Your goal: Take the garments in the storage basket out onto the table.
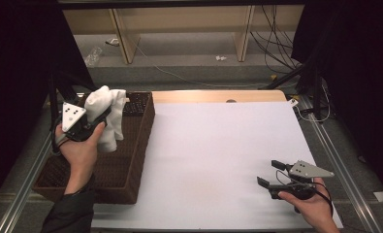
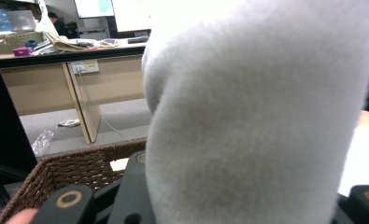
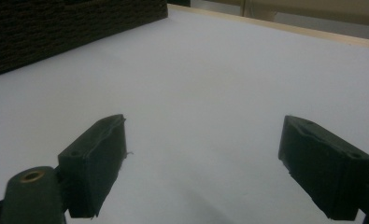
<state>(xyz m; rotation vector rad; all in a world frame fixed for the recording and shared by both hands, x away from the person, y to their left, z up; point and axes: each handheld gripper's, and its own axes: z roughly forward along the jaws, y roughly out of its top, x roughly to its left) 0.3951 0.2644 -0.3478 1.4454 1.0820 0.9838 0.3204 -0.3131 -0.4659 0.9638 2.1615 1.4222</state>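
The left gripper (image 1: 96,118) is clamped on a white cloth (image 1: 106,116) and holds it in the air above the far end of the wicker basket (image 1: 131,167). The cloth bunches above the jaws and hangs down past them toward the basket floor, so its long axis runs roughly vertical. The white mat (image 1: 218,160) lies to the right of the basket. The right gripper (image 1: 271,174) rests low over the mat's near right corner, jaws apart and empty, well apart from the cloth. The left hand is therefore the nearer.
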